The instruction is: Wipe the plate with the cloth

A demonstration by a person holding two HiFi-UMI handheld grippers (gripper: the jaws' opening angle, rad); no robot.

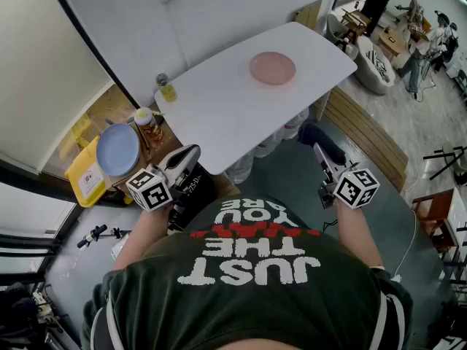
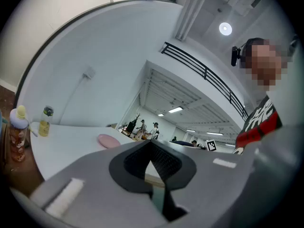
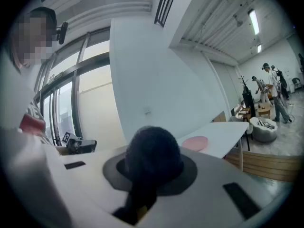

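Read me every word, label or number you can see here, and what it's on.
"JUST THE" and "YOU ARE": white, on the person's shirt; the red word between them is unreadable.
Small white print on the left gripper: too small to read.
Label on the yellow container: too small.

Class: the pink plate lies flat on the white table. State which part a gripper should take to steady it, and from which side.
Take the pink plate by its rim on the side nearest the person, coming in low over the white table. It lies flat and shallow, so only the rim offers a hold. The empty left gripper probably suits; the right gripper holds the cloth.
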